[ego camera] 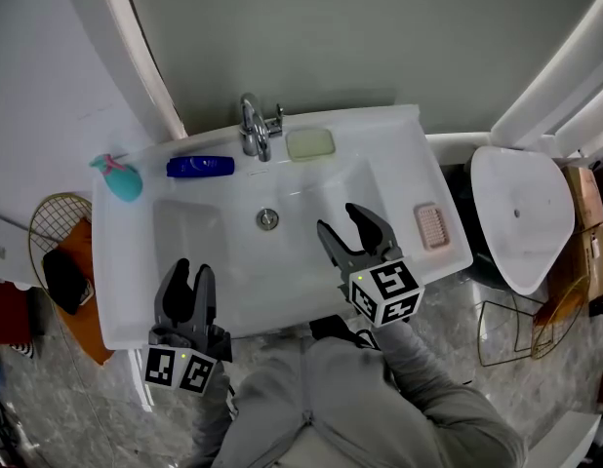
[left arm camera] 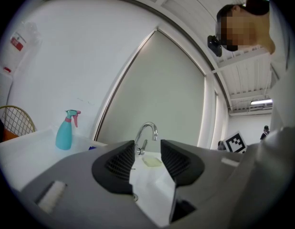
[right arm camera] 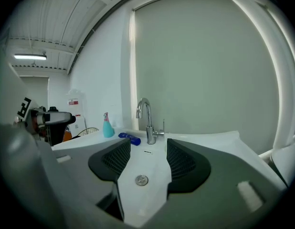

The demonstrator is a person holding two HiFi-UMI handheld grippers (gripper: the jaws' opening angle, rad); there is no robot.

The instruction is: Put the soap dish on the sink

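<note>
A white sink (ego camera: 136,291) has a chrome faucet (ego camera: 255,125) at the back. A pale green soap dish (ego camera: 310,144) lies on the rim right of the faucet, also seen in the left gripper view (left arm camera: 152,161). A pink ribbed dish (ego camera: 432,226) rests on the right rim. My left gripper (ego camera: 192,271) hovers open over the basin's front left, empty. My right gripper (ego camera: 339,218) is open and empty over the basin, right of the drain (ego camera: 268,218); the pink dish lies to its right, apart from it. In their own views the left gripper (left arm camera: 147,163) and right gripper (right arm camera: 144,163) hold nothing.
A blue bottle (ego camera: 200,167) lies on the back rim left of the faucet, and a teal spray bottle (ego camera: 119,178) is at the back left corner. A gold wire basket (ego camera: 58,222) stands left of the sink. A white lidded fixture (ego camera: 516,213) and a wire stand (ego camera: 506,330) are to the right.
</note>
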